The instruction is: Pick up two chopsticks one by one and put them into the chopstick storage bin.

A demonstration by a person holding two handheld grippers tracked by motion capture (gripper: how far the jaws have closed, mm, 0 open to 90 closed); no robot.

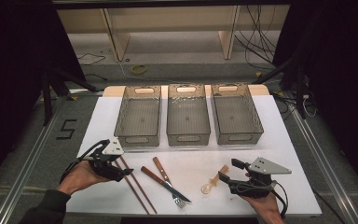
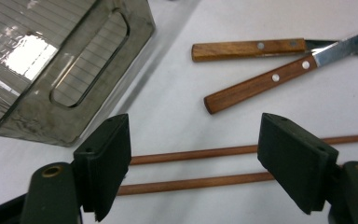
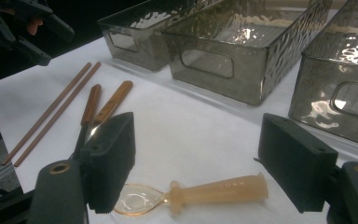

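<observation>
White table (image 1: 279,140) carries three smoked plastic bins (image 1: 188,119) at rear, all bare. Left gripper (image 2: 193,161) hangs over the chopsticks (image 2: 191,165), jaws spread, straddling both sticks, whose long axis crosses the gap. Knife (image 1: 167,178) and fork (image 1: 161,185) just beside. Right gripper (image 3: 196,158) released above translucent spoon (image 3: 205,193).

floor (image 1: 37,140): "5" in black tape (left of table) | spoon (image 3: 205,192): embossed lettering, unreadable

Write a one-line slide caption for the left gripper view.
Open left gripper above two chopsticks, beside a grey bin.
</observation>
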